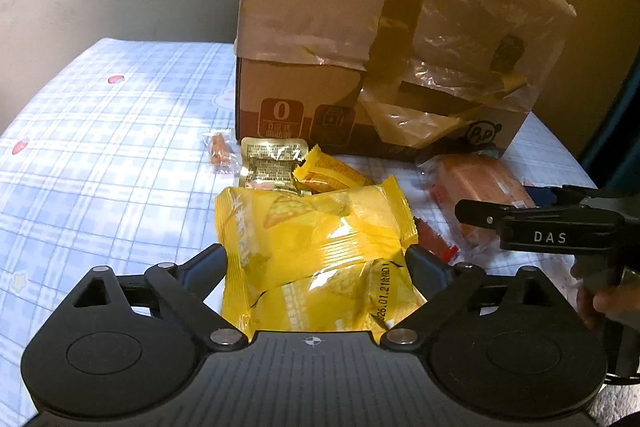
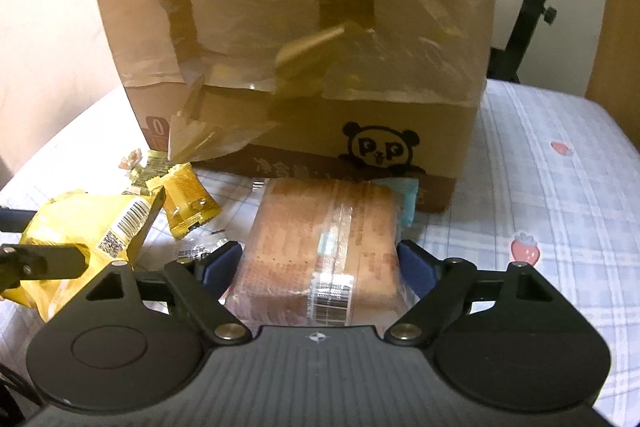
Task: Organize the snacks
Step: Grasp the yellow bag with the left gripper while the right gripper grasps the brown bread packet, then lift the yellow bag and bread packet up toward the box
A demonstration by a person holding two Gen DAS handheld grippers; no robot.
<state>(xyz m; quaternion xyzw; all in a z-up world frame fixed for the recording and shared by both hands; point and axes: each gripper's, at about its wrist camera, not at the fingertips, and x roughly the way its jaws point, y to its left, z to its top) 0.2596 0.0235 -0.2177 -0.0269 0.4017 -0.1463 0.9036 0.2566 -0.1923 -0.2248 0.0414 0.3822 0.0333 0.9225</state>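
Left gripper (image 1: 316,259) open astride yellow crinkly snack bags (image 1: 316,227); right gripper (image 2: 320,263) open astride brown wrapped cake pack (image 2: 324,239), long axis toward cardboard box (image 2: 296,39).

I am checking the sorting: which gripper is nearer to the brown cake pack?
Right. The right gripper has its jaws on both sides of the brown cake pack; the left gripper is over the yellow snack bags, beside it.

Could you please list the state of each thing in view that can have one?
Cardboard box: upright on the bed, flap raised, tape peeling.
Yellow snack bags: sealed, between the left gripper's jaws.
Wrapped cake: sealed, lying flat between the right gripper's jaws.
Small gold packet: sealed, lying loose by the box.
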